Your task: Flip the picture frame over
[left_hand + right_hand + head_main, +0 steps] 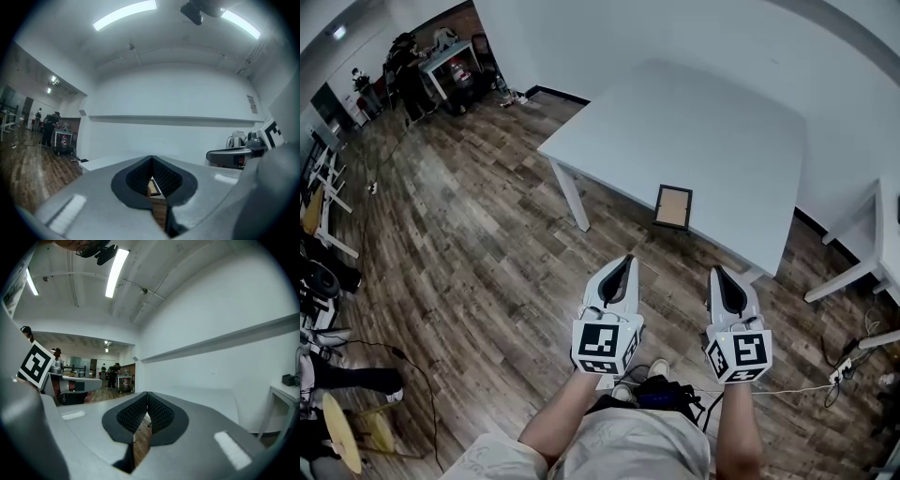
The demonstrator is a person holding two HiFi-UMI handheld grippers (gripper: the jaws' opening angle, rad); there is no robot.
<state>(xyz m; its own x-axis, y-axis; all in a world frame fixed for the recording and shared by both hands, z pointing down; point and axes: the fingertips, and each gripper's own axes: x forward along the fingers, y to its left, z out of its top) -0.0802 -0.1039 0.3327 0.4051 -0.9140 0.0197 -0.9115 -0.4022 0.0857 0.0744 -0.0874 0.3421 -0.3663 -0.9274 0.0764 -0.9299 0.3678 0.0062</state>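
I see the left tongs (627, 262) and right tongs (714, 274) closed and empty, level above the wooden floor (487, 253). The picture frame (673, 207) lies flat at the white worktop's (703, 131) near edge, well ahead of both.

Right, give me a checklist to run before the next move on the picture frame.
1. Picture frame lies flat on the table, near its edge: ok.
2. Face now up identified: cannot tell.
3. Left gripper open for a grasp: not ok, shut and empty.
4. Right gripper open: not ok, shut and empty.
5. Grippers at the frame: not ok, both short of the table, above the floor.
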